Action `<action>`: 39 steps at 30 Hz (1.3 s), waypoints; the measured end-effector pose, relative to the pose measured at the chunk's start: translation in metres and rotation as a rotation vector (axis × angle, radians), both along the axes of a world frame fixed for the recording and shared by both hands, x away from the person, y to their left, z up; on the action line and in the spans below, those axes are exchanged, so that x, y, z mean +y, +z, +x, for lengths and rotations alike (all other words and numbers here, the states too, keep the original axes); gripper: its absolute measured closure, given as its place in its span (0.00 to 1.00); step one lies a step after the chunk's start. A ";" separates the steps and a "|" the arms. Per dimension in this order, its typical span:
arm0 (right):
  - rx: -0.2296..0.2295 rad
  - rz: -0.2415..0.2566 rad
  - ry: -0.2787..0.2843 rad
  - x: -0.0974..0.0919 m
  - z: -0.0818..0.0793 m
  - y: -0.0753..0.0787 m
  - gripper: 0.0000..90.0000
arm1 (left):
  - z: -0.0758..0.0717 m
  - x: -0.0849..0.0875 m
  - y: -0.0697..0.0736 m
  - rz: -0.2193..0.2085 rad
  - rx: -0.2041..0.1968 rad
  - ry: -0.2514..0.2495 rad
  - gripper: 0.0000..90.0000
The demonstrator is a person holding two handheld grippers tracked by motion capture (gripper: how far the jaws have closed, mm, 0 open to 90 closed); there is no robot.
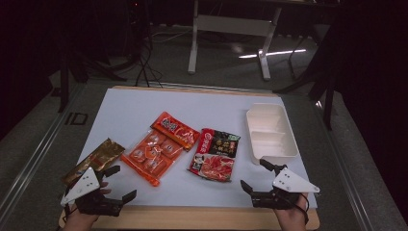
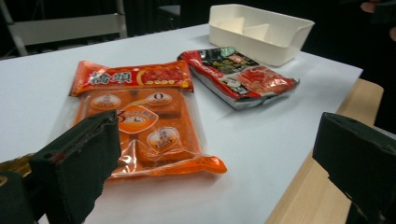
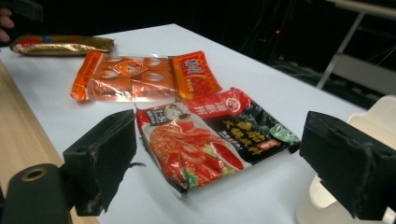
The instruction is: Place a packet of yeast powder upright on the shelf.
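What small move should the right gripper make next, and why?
Probably ease the right gripper forward and down onto the red-and-black packet. Its jaws stand open and empty, that packet lies flat straight ahead of them, and the white divided tray sits close beside.

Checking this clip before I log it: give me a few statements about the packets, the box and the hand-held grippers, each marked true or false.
1. The white divided box is empty. True.
2. The left hand-held gripper is shut on the gold packet. False: its jaws stand open with nothing between them; the gold packet lies on the table beside it.
3. The orange packet lies between the gold packet and the red-and-black packet. True.
4. The red-and-black packet is inside the box. False: it lies flat on the white table top, left of the box.
5. The right hand-held gripper is open and holds nothing. True.
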State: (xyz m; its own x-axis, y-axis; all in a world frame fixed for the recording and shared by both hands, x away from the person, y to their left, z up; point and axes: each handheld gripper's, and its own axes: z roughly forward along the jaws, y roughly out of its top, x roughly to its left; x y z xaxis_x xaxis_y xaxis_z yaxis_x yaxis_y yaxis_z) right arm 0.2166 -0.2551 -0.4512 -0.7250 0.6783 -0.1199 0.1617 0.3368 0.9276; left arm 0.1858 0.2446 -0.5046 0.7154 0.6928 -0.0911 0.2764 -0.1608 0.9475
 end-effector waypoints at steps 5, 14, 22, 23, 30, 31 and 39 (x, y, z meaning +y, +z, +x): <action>-0.010 0.020 -0.012 -0.005 0.006 -0.002 0.14 | 0.000 -0.003 -0.001 0.041 -0.021 -0.040 0.01; -0.028 0.014 0.004 -0.005 0.003 0.000 0.14 | 0.000 -0.009 0.002 0.009 0.072 -0.107 0.01; -0.012 0.002 0.011 0.001 -0.005 0.006 0.13 | -0.006 -0.005 0.024 0.041 0.048 -0.095 0.01; -0.014 0.002 0.008 0.002 -0.005 0.007 0.13 | -0.006 -0.003 0.026 0.048 0.038 -0.087 0.01; -0.007 0.030 0.011 0.004 -0.008 0.010 0.12 | 0.001 0.020 0.045 0.102 0.005 -0.020 0.01; -0.007 0.027 0.011 0.005 -0.008 0.010 0.12 | 0.003 0.024 0.046 0.102 0.012 -0.011 0.01; -0.005 0.033 0.010 0.008 -0.007 0.009 0.11 | 0.026 0.046 0.048 0.128 0.055 0.056 0.01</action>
